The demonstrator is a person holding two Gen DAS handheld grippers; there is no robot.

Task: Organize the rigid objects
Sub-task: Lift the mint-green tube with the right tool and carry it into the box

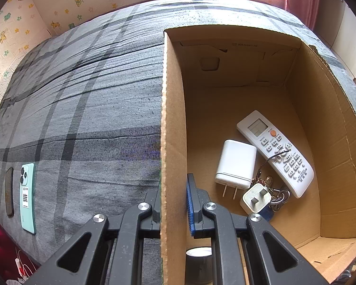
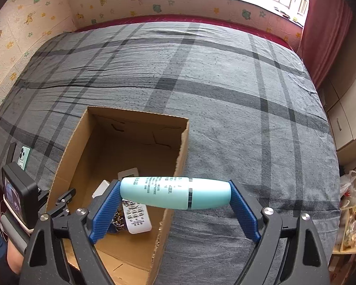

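Bottle (image 2: 175, 192): pale turquoise, rounded at both ends, dark print along its side. It lies crosswise between the blue pads of the right hand-held gripper (image 2: 175, 201), which grips it end to end. In the right wrist view it hangs over the right-hand wall of the box, partly above the opening and partly above the bed.

Cardboard box (image 2: 178, 161): brown, open-topped, standing on the bed. The left hand-held gripper (image 1: 173, 201) clamps its left wall, one finger outside and the blue-padded finger (image 1: 191, 204) inside.

Contents of the box, on its floor:
- Remote control (image 1: 275, 152): white, with a small screen and an orange button, lying at a slant, face up.
- Large white charger (image 1: 236, 163): two flat prongs pointing toward the camera, just left of the remote.
- Small white plug (image 1: 256, 198): prongs up, beside the large charger's prong end.
- Bunch of keys (image 1: 276, 196): metal rings with a dark cord that lies across the remote, touching the small plug.
- Dark cylinder with a white top (image 1: 199, 261): partly hidden under the left gripper; what it is cannot be told.

Bed (image 2: 225, 95): covered in a grey sheet with dark check lines.

On the bed, well left of the box: a mint-green phone (image 1: 27, 197), camera side up with a barcode sticker, and a dark phone (image 1: 9, 192) just beside it.
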